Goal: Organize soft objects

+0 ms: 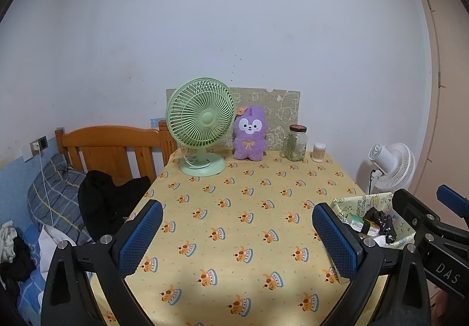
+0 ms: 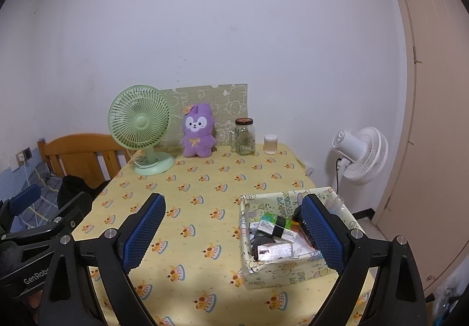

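The purple plush toy sits upright at the table's far edge, between the green fan and a glass jar. Pinching its soft body mid-height should keep it from flopping. Both the left gripper and right gripper hover spread and empty over the near table, the box beside the right one.

We note a scuffed white wall behind a table under a yellow patterned cloth. A wooden headboard stands at left, with a beige door and a white floor fan at right.
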Demonstrator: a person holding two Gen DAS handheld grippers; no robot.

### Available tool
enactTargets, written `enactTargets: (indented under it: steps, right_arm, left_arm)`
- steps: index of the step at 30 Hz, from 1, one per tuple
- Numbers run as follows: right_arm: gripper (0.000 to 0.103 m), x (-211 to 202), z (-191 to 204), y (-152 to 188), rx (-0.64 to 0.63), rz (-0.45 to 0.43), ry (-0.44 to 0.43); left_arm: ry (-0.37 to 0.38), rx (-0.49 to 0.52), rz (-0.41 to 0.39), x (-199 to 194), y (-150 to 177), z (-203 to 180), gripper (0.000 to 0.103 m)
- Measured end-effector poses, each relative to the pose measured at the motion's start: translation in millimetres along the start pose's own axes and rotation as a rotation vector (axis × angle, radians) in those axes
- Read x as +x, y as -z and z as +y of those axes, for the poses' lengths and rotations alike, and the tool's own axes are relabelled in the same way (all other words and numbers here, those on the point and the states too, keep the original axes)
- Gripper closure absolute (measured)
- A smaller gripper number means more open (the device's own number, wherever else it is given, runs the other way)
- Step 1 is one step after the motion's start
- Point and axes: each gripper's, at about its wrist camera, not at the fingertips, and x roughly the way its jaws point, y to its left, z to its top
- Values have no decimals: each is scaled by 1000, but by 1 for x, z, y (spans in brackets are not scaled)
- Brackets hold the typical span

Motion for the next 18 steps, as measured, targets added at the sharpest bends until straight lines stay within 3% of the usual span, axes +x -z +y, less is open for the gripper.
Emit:
enactTargets:
  steps: [18]
  right_arm:
    - [4,10,1,0,5,6,10]
  left_arm:
    - [2,-1,19,11,2,5,0]
